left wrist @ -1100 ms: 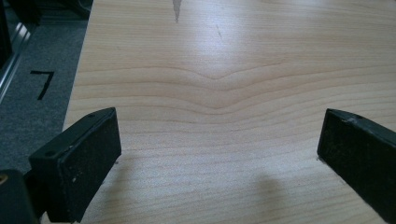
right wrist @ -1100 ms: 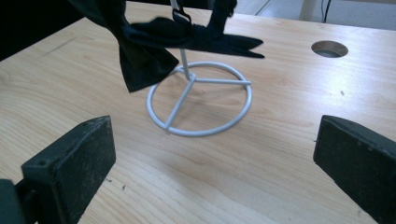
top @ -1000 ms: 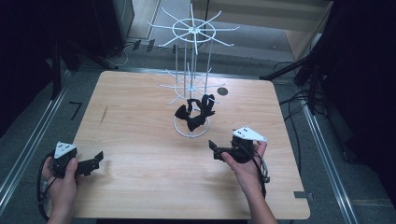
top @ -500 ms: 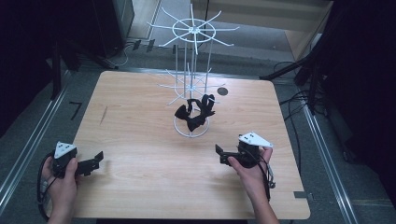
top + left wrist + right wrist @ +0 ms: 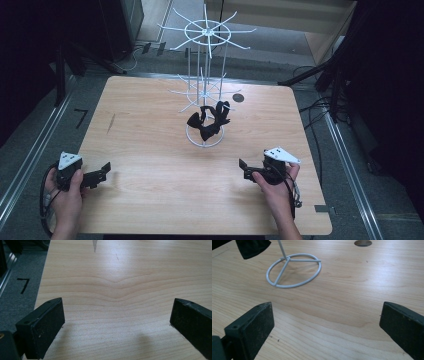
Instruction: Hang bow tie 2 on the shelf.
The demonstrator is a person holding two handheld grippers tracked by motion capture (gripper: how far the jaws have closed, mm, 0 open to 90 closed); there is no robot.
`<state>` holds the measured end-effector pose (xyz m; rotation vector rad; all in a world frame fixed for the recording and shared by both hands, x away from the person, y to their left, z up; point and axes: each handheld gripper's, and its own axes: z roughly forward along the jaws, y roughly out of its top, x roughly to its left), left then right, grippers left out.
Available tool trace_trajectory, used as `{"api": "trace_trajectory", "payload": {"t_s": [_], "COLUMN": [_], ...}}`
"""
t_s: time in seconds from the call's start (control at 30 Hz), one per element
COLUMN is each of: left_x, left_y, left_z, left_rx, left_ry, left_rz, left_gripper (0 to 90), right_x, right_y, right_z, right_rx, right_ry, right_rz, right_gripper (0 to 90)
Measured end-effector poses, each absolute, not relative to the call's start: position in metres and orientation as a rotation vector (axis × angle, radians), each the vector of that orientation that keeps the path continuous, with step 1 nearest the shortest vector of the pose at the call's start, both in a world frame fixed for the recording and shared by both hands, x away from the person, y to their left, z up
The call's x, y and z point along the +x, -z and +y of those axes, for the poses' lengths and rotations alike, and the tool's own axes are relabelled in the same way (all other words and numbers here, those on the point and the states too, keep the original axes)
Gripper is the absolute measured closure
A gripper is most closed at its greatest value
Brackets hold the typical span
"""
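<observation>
1. High view: 2 tools, 1 per hand. Left tool sits low at the near-left corner of the desk, jaws apart, nothing btwn them. Right tool is near-right, jaws apart too, empty, facing toward desk centre.
2. Same view: 1 white wire rack stands mid-desk, a bit toward the far side, w/ ring base, centre pole, and 2 tiers of spokes, upper tier w/ a ring hub. 1 black cloth bundle hangs on the lower part, just above the ring base; can't tell how many pieces are in it.
3. Same view: 1 round dark hole in the desk, right of the rack and clear of it. Cables and dark stands off the desk at the far and right sides. "7" mark on the floor at left. Nothing lies btwn either tool and the rack.
4. Left gripper view: left tool jaws wide apart, bare wood btwn them, shadows under them. "7" mark on the grey floor past the desk edge.
5. Right gripper view: right tool jaws wide apart over bare wood. Rack ring base ahead, near but not touching. Corner of the black cloth at top left, hole at the top edge.
</observation>
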<state>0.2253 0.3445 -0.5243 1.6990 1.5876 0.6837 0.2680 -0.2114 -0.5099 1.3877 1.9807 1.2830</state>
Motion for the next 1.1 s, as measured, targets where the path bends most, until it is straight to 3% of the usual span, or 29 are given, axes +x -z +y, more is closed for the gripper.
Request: {"api": "trace_trajectory", "payload": {"t_s": [1.1], "left_x": [0.225], "left_y": [0.524], "left_z": [0.345], "left_rx": [1.689], "left_ry": [-0.682], "left_rz": [1.592], "left_gripper": [0.0], "right_x": [0.250], "right_y": [0.531], "right_z": [-0.270], "right_rx": [1.493], "right_ry": [-1.210], "right_rz": [1.907], "right_gripper": [0.1]}}
